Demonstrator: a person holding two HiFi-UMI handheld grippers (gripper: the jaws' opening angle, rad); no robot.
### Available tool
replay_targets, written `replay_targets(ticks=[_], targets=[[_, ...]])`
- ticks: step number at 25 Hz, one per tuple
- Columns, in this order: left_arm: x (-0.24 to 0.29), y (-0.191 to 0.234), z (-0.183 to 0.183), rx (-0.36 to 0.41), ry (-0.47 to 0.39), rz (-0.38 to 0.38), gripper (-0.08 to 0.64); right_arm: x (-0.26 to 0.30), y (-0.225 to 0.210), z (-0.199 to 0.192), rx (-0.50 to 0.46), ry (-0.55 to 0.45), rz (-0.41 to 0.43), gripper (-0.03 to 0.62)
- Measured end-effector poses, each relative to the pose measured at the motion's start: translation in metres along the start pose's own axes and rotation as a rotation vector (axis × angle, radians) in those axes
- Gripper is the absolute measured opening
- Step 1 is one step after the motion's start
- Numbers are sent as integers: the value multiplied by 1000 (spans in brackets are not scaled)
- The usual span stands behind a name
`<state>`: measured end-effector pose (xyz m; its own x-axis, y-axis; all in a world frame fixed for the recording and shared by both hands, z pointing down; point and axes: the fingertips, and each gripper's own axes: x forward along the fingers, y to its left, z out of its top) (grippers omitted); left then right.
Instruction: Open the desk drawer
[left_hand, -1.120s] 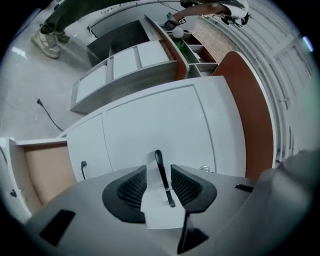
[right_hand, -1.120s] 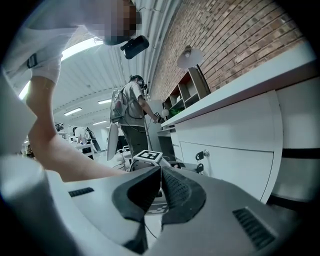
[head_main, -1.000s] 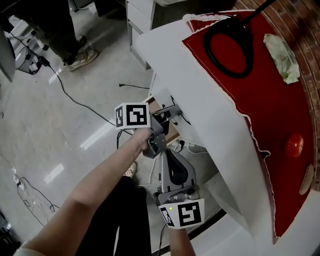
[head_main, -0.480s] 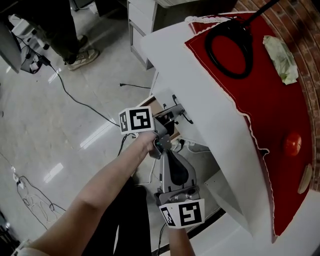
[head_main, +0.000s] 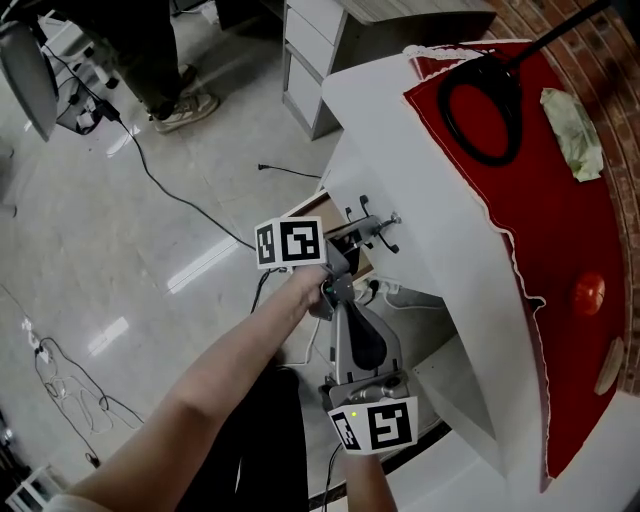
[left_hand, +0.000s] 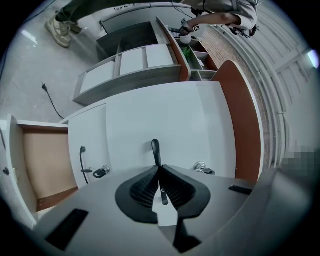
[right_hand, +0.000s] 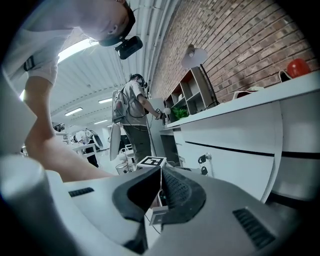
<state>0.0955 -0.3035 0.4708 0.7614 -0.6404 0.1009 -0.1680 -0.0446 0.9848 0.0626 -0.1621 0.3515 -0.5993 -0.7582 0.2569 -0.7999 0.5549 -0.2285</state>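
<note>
The white drawer front (left_hand: 170, 125) sits under the white desk top (head_main: 430, 200). Its slim black handle (left_hand: 155, 150) stands upright in the left gripper view. My left gripper (left_hand: 159, 167) is shut on that handle; its jaws have just been closing with the handle between them. In the head view the left gripper (head_main: 372, 228) reaches against the desk's front. My right gripper (head_main: 345, 308) hangs just below it, a little off the desk, and the right gripper (right_hand: 160, 172) is shut with nothing between its pads.
Keyed locks (left_hand: 102, 171) (left_hand: 202, 167) flank the handle. Left of the drawer is an open compartment with a wooden inside (left_hand: 45, 165). On the red cloth (head_main: 540, 200) lie a black cable loop (head_main: 480, 110) and a red fruit (head_main: 590, 292). A cable (head_main: 180, 205) crosses the floor.
My left gripper has moved in to the drawer front and closed on the handle. The right gripper has stayed just below it.
</note>
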Motion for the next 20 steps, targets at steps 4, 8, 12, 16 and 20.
replay_targets(ticks=[4,8,12,16,20], targets=[[-12,1,-2,1,-14,3,32,0,4,5,-9,-9,11,19],[-26,2,-4,13,-32,15,31,-3,4,10,-24,-18,15,18],[-37,2,-6,16,-34,29,31,-5,3,12,-40,-23,5,18],[-49,3,-8,17,-38,32,31,-7,4,13,-48,-26,2,18],[-60,5,-11,6,-45,36,31,-12,7,13,-52,-26,-3,18]])
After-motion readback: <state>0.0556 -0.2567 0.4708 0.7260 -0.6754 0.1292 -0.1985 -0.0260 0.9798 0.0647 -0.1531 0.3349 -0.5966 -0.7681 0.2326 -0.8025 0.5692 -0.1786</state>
